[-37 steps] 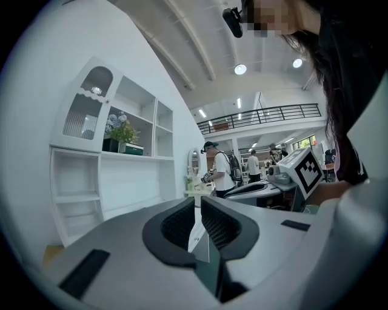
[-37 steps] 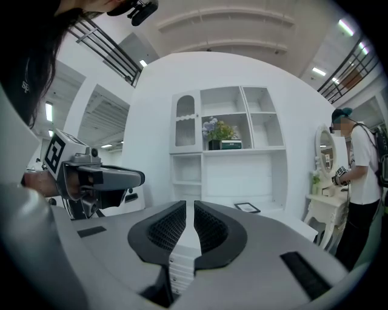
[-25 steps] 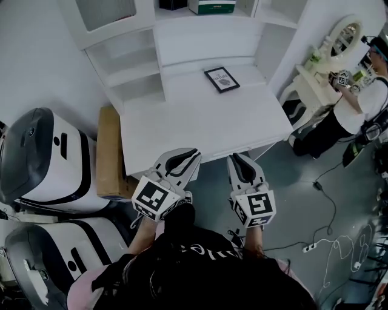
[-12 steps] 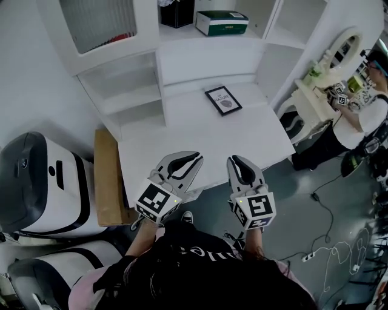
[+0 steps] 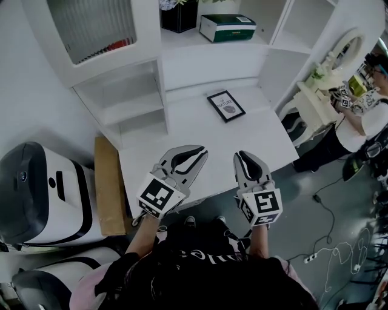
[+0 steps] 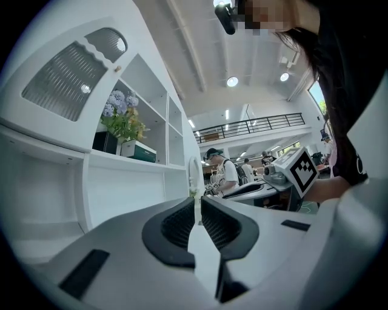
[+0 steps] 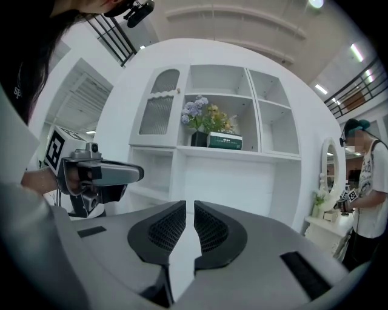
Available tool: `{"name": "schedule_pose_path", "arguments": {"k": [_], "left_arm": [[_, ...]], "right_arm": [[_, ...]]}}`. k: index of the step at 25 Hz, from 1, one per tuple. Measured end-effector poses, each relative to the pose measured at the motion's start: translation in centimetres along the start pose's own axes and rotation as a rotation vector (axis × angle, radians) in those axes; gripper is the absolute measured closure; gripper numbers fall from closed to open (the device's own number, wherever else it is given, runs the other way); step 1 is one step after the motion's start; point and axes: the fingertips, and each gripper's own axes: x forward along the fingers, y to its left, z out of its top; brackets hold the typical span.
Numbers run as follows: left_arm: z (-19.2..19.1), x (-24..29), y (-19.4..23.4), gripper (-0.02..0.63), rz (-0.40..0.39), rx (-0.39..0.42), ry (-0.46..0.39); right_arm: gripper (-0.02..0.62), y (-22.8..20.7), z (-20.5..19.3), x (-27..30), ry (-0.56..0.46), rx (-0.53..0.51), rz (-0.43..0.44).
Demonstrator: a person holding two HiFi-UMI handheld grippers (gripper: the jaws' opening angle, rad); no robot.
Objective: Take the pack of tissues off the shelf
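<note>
The pack of tissues [image 5: 227, 27] is a green box with a white band, lying on an upper shelf of the white cabinet beside a dark flower vase [image 5: 178, 16]. It also shows as the green box [image 7: 225, 141] and the green box [image 6: 138, 151] in the two gripper views. My left gripper [image 5: 195, 156] is shut and empty, held over the desk's near edge. My right gripper [image 5: 247, 160] is shut and empty beside it, about level with it. Both are far below the shelf.
A framed picture [image 5: 226, 106] lies flat on the white desk [image 5: 200, 127]. Open cubbies [image 5: 124, 103] stand at the desk's left. A cardboard box [image 5: 109, 184] and white machines [image 5: 42, 187] sit on the floor to the left. A person [image 5: 357, 115] stands by a vanity at right.
The view has tilted up, so the shelf with the green box has come fully into sight. Both grippers have edged forward over the desk's edge, jaws unchanged.
</note>
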Motion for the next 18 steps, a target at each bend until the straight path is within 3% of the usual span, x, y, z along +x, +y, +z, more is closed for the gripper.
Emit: {"name": "schedule_pose_path", "arguments": {"k": [9,18], "left_arm": [[1.1,2.9,3.5,0.563,0.061,0.03,-0.005],[3.6,8.0,7.8,0.563,0.196,0.066,0.003]], "right_arm": [[0.523,-5.1,2.0,3.4,-0.032,-0.041,0.012],[0.522,-10.6,6.2,8.8,-0.096,-0.146,0.149]]}}
